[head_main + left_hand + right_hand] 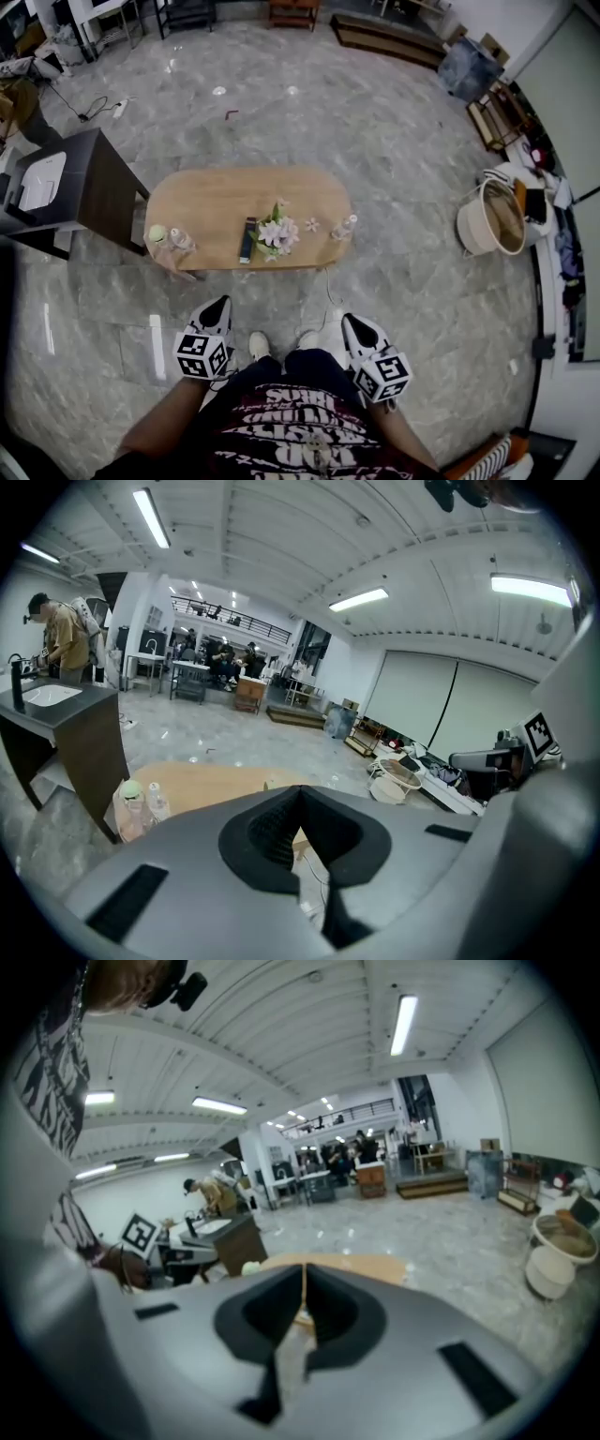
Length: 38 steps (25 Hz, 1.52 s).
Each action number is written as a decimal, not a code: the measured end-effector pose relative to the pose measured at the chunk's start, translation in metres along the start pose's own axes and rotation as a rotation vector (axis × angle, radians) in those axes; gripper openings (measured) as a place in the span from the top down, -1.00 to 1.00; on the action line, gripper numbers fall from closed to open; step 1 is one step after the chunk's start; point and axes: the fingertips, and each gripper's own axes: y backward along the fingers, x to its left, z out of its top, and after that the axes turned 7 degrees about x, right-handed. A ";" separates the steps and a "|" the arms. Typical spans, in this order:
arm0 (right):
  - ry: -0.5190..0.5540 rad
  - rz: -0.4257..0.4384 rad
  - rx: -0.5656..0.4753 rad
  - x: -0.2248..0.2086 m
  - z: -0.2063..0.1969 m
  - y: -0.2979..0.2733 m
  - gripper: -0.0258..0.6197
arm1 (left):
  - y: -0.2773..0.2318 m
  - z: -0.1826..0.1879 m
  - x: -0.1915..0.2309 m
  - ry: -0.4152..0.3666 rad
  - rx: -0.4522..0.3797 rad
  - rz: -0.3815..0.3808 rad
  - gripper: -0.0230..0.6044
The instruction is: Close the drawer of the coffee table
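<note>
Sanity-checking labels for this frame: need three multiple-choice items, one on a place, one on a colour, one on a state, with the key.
1. In the head view, on which side of the flowers does the remote lie?
A) left
B) right
C) behind them, at the far edge

2. What colour is the top of the coffee table?
A) black
B) light wood
C) white

3. How do the jaws of the left gripper and right gripper stand?
A) both apart
B) clamped on the remote
C) both together, nothing between

Key:
1 A, the dark remote sits just left of the flowers.
2 B, the oval top shows tan wood.
3 C, each gripper view shows its jaws meeting with nothing between them.
</note>
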 end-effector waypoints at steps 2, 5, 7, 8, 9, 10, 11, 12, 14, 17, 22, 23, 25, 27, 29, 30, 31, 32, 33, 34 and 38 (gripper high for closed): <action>-0.018 -0.002 0.012 -0.008 -0.001 -0.005 0.81 | -0.010 -0.006 -0.001 0.000 0.030 -0.002 0.86; -0.036 0.012 0.035 -0.020 -0.006 -0.012 0.81 | -0.019 -0.008 -0.005 0.002 0.055 -0.001 0.86; -0.048 0.024 0.054 -0.033 -0.006 -0.018 0.81 | -0.026 -0.005 -0.013 -0.006 0.055 -0.012 0.86; -0.053 0.030 0.061 -0.040 -0.006 -0.020 0.81 | -0.029 -0.003 -0.017 -0.011 0.053 -0.021 0.86; -0.055 0.038 0.065 -0.048 -0.005 -0.022 0.81 | -0.033 -0.002 -0.022 -0.017 0.054 -0.026 0.86; -0.054 0.046 0.067 -0.056 -0.005 -0.025 0.81 | -0.037 -0.002 -0.026 -0.024 0.060 -0.024 0.86; -0.052 0.055 0.067 -0.064 -0.005 -0.028 0.81 | -0.042 -0.004 -0.028 -0.030 0.071 -0.016 0.86; -0.050 0.064 0.067 -0.073 -0.005 -0.031 0.81 | -0.047 -0.006 -0.030 -0.037 0.085 -0.003 0.86; -0.048 0.081 0.074 -0.092 -0.008 -0.038 0.81 | -0.058 -0.013 -0.031 -0.048 0.116 0.035 0.86; -0.032 0.102 0.107 -0.121 -0.018 -0.054 0.81 | -0.072 -0.029 -0.024 -0.043 0.161 0.096 0.86; 0.045 0.124 0.201 -0.167 -0.053 -0.090 0.81 | -0.092 -0.076 -0.010 0.007 0.224 0.135 0.86; 0.062 0.126 0.216 -0.174 -0.060 -0.098 0.81 | -0.097 -0.086 -0.007 0.012 0.238 0.139 0.86; 0.096 0.131 0.246 -0.185 -0.074 -0.115 0.81 | -0.110 -0.103 0.000 0.010 0.265 0.142 0.86; 0.129 0.134 0.281 -0.195 -0.089 -0.134 0.81 | -0.127 -0.116 0.007 -0.014 0.291 0.143 0.86; 0.153 0.140 0.318 -0.203 -0.106 -0.155 0.81 | -0.149 -0.128 0.017 -0.035 0.313 0.145 0.86; 0.163 0.144 0.334 -0.206 -0.114 -0.167 0.81 | -0.161 -0.135 0.023 -0.041 0.321 0.146 0.86; 0.174 0.148 0.346 -0.208 -0.121 -0.178 0.81 | -0.173 -0.142 0.031 -0.044 0.330 0.146 0.86; 0.182 0.152 0.357 -0.211 -0.129 -0.190 0.81 | -0.186 -0.151 0.038 -0.043 0.339 0.146 0.86; 0.185 0.156 0.367 -0.213 -0.137 -0.200 0.81 | -0.198 -0.162 0.046 -0.040 0.349 0.146 0.86; 0.180 0.160 0.375 -0.215 -0.145 -0.210 0.81 | -0.209 -0.172 0.052 -0.041 0.359 0.143 0.86; 0.189 0.187 0.417 -0.224 -0.181 -0.243 0.81 | -0.251 -0.214 0.073 -0.086 0.402 0.101 0.86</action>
